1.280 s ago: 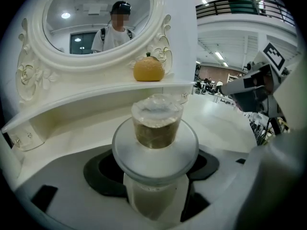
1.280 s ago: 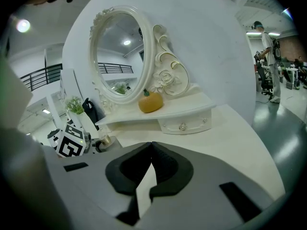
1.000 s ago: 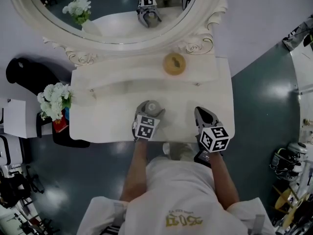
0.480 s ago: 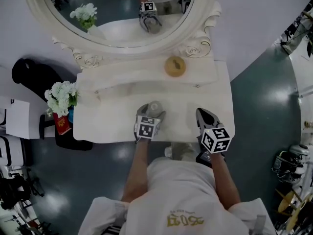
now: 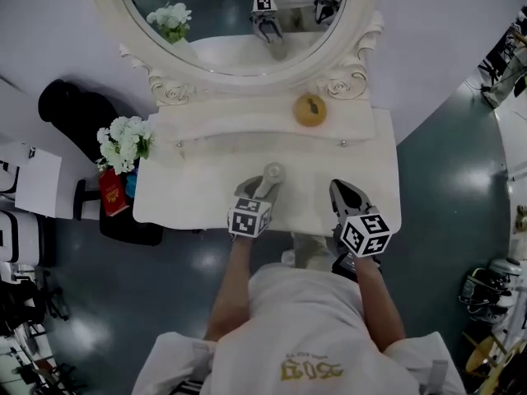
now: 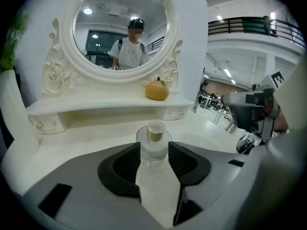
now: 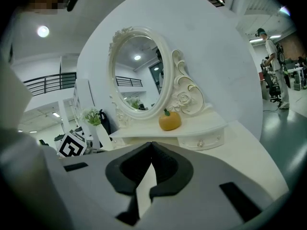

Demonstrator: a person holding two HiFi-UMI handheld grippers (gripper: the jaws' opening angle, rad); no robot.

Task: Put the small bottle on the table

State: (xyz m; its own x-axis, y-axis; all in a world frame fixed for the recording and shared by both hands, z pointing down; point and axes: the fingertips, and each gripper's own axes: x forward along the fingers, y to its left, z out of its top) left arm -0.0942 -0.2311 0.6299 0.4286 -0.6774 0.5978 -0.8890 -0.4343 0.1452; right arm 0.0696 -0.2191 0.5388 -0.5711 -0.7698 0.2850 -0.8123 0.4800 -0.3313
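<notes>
The small clear bottle with a gold cap stands upright on the white dressing table. In the left gripper view the small bottle stands just beyond the jaw tips, framed by the gap. My left gripper is a little behind it; its jaws have just been closing, and the pads do not press on the bottle. The left gripper is open, narrower than before. My right gripper hovers over the table's right front, jaws shut on nothing. In its own view the right gripper has its tips touching.
An orange pumpkin-shaped ornament sits on the raised shelf below the oval mirror. White flowers and a red item stand left of the table. The grey floor runs along the right.
The bottle sat between the left jaws; now it stands just past their tips. The left gripper has drawn back and up with its jaws narrower. The right gripper has risen slightly.
</notes>
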